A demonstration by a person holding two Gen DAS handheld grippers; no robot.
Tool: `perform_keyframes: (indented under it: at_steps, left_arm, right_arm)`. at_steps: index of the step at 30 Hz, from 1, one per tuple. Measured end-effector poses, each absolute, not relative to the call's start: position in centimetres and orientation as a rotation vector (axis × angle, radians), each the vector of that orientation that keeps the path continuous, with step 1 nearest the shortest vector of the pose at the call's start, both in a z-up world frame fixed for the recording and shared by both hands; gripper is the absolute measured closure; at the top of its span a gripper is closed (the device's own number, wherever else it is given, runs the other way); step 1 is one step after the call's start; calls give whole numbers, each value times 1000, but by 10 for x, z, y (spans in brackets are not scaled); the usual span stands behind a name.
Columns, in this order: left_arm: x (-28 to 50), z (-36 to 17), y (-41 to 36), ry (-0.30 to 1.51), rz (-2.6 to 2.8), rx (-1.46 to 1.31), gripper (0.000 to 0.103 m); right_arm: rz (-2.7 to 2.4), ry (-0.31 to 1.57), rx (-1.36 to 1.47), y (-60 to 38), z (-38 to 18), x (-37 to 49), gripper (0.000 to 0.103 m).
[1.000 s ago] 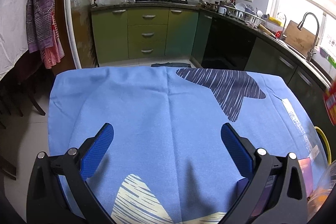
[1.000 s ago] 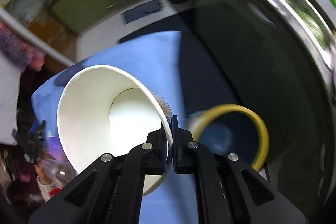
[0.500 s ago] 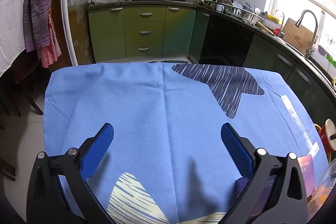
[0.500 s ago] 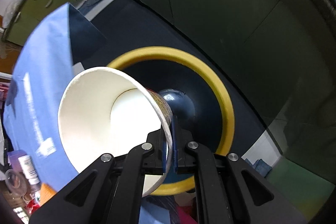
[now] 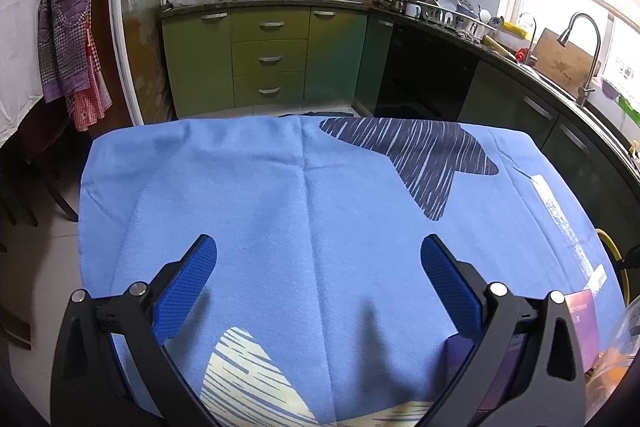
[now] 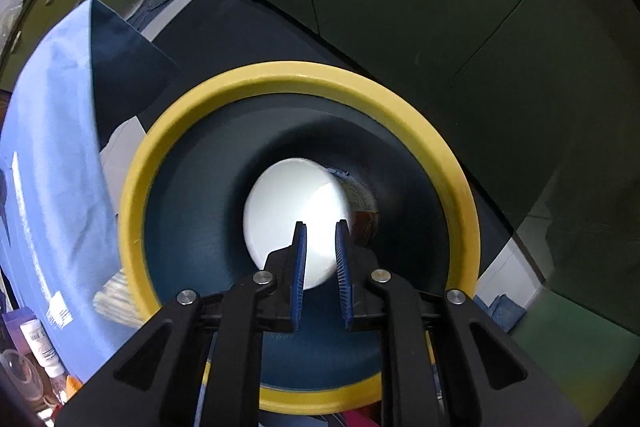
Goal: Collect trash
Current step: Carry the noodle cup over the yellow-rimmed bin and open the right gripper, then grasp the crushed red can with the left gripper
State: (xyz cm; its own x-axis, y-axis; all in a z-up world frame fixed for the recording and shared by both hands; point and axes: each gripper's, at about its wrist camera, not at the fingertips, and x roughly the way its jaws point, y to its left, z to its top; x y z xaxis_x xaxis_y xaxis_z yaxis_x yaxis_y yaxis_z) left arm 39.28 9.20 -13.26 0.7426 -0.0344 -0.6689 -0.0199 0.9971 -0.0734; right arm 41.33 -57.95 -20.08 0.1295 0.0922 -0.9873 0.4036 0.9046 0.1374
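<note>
Right gripper point(image 6: 322, 227) fingers parting above paper cup point(image 6: 296, 215) inside bin point(image 6: 460, 195); left gripper point(image 5: 318, 259) fingers spread.

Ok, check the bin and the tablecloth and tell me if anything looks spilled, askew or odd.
Nothing stands out. The paper cup lies tilted inside the yellow-rimmed bin, below the right gripper, whose jaws are opening with nothing between them. The blue tablecloth lies flat and unspilled.
</note>
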Motion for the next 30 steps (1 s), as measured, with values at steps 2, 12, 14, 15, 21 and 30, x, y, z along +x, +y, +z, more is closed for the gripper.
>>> perform_keyframes:
  at_steps: [2, 12, 14, 15, 21, 30]
  left_arm:
    - [391, -128, 91, 740, -6, -78, 6]
    - [324, -55, 92, 742, -82, -31, 6]
    - [297, -34, 94, 754, -108, -41, 6]
    - [285, -28, 96, 767, -119, -54, 6]
    - [208, -15, 76, 923, -209, -103, 6]
    - [185, -63, 54, 1103, -268, -86, 6]
  right_arm:
    - [-201, 1392, 431, -572, -185, 404, 86]
    - [105, 1220, 426, -509, -119, 309, 71]
    - [166, 1200, 432, -498, -116, 287, 69]
    - [180, 1195, 433, -495, -117, 284, 67]
    - [273, 1193, 427, -481, -128, 266, 65]
    - [331, 1197, 437, -472, -138, 250, 65]
